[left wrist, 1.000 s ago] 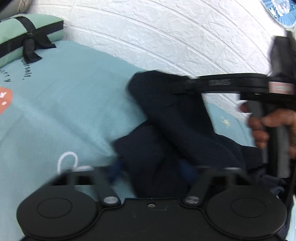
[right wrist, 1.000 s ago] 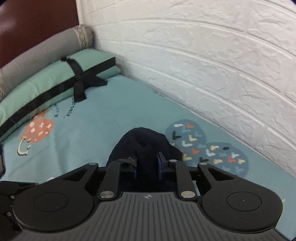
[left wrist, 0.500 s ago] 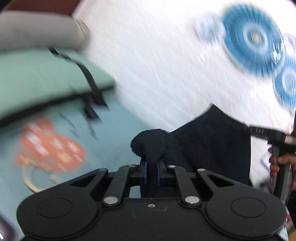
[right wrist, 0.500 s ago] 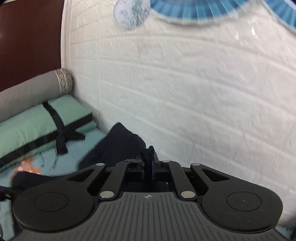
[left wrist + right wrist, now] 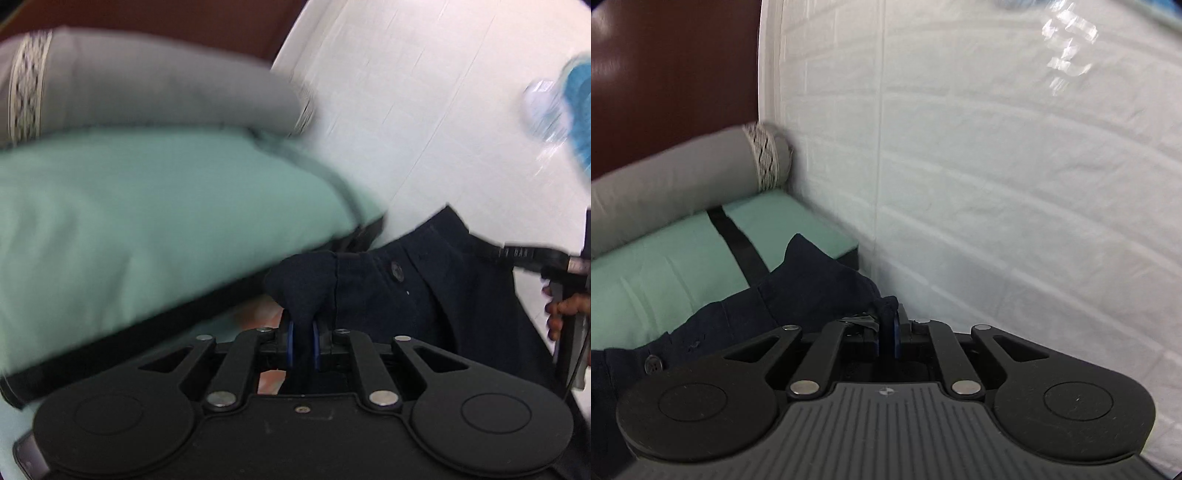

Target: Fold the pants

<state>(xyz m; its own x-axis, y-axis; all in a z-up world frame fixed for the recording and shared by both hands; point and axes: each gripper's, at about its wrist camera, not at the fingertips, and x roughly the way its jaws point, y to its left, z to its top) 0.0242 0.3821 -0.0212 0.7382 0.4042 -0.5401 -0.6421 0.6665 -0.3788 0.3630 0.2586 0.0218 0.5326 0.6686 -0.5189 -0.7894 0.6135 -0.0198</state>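
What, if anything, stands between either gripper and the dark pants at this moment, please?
Nothing visible does. The left gripper and the right gripper are each already shut on a bunch of the pants, which hang stretched between them.

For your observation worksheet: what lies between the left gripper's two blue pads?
A bunched fold of the dark navy pants is pinched between the left gripper pads, seen in the left wrist view.

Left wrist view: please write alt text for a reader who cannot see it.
The left gripper pinches a bunch of the dark navy pants, stretched across to the right gripper. Behind lie a mint-green cushion, a grey bolster and a white wall.
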